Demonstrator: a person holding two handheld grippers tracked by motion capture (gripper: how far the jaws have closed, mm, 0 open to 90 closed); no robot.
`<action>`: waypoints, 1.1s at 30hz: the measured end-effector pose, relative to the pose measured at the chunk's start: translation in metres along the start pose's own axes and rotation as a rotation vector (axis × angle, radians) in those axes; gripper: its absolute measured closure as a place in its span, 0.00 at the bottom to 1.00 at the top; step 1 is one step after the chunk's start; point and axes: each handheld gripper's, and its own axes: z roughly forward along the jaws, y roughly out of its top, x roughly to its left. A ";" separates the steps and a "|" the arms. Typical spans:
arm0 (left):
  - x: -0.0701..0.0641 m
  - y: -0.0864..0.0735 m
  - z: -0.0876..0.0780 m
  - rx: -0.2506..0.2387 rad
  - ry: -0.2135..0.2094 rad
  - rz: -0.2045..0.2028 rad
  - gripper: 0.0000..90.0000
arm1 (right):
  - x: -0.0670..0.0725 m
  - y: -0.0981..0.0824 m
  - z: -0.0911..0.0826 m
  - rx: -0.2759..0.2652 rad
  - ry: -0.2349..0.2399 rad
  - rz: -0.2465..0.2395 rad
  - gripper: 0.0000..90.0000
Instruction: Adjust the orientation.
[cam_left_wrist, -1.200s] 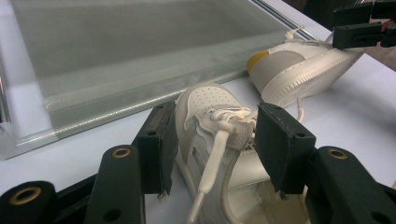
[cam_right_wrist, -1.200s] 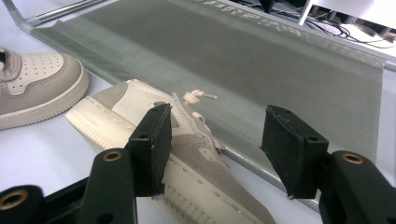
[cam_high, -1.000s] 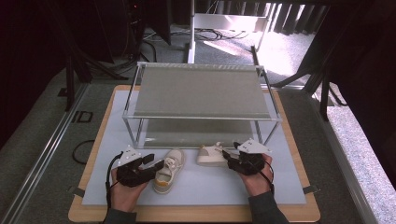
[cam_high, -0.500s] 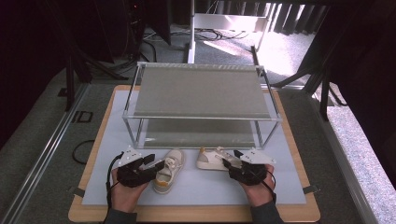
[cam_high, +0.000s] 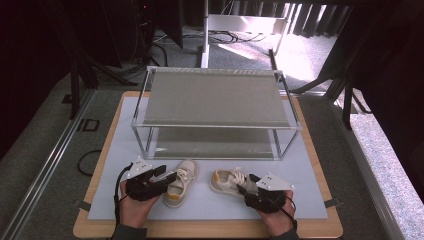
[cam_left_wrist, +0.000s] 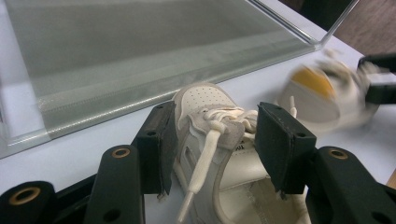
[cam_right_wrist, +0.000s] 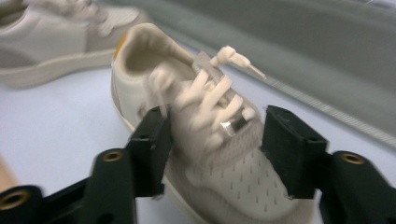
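Shoes sit on near part of white mat (cam_high: 120, 165), in front of clear two-tier shelf rack (cam_high: 215, 125). Left gripper (cam_high: 167, 177) clamps left cream lace-up sneaker (cam_high: 181, 181) across its laced middle. Right gripper (cam_high: 246, 183) straddles right cream sneaker with yellow heel (cam_high: 227, 181); jaws have just been opening, pads seemingly off its sides, view blurred.

Two-tier rack (cam_high: 215, 100) behind; left shoe (cam_high: 180, 182) and right shoe (cam_high: 227, 181) side by side before it, on mat (cam_high: 300, 200).
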 end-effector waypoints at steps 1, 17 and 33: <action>0.000 0.000 0.000 -0.001 0.001 -0.001 0.53 | 0.003 -0.002 0.000 -0.002 -0.006 -0.007 0.46; 0.000 0.000 0.001 0.002 -0.001 0.000 0.53 | 0.012 0.011 -0.012 -0.060 -0.009 -0.036 0.47; 0.002 -0.001 0.000 -0.001 0.001 -0.008 0.53 | 0.004 0.041 0.035 0.039 -0.012 0.012 0.53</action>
